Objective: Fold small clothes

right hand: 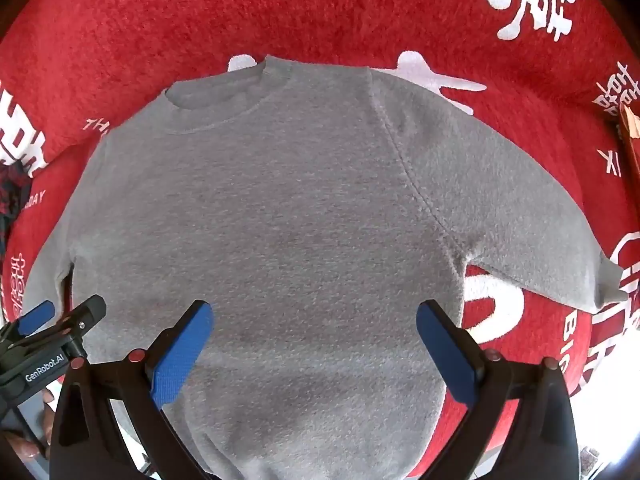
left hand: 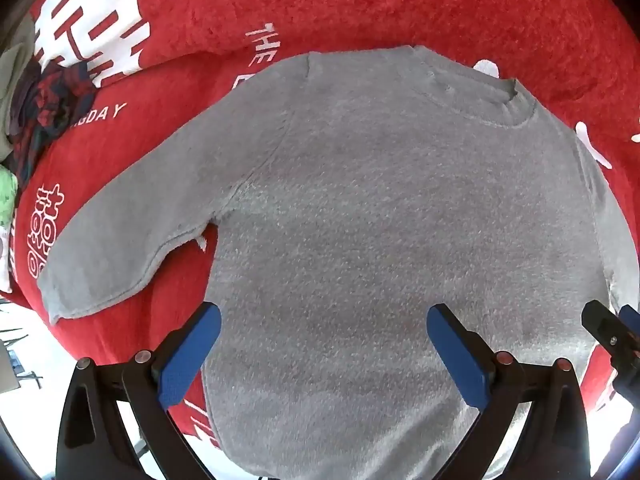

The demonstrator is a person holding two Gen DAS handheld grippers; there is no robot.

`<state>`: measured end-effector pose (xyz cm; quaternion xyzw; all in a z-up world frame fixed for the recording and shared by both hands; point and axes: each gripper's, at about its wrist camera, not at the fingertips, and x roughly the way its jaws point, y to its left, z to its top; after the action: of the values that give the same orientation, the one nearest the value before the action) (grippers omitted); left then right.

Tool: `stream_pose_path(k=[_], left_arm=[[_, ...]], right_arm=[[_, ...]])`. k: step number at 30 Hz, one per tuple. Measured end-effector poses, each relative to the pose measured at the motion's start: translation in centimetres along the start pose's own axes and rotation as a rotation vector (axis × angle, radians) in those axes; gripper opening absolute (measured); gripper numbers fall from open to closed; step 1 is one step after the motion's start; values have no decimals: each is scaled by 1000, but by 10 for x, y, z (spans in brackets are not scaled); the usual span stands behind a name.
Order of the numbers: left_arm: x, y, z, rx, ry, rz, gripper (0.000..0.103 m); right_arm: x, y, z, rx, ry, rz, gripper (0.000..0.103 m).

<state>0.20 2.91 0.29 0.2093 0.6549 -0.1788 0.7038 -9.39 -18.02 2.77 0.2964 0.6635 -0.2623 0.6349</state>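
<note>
Fingers (left hand: 204,344) spread above grey sweater (left hand: 380,220), collar pointing away.

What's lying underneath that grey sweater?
The grey sweater is spread flat on a red blanket printed with white characters and lettering. Some of the white print disappears under the sweater's edges, so what the blanket shows beneath it is hidden.
</note>
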Motion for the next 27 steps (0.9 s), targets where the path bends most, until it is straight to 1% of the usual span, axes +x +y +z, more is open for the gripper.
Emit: stream_pose_path(k=[27], left_arm=[[-2, 11, -6, -3, -3, 6, 103]], right_arm=[[-4, 6, -8, -8, 1, 0, 102]])
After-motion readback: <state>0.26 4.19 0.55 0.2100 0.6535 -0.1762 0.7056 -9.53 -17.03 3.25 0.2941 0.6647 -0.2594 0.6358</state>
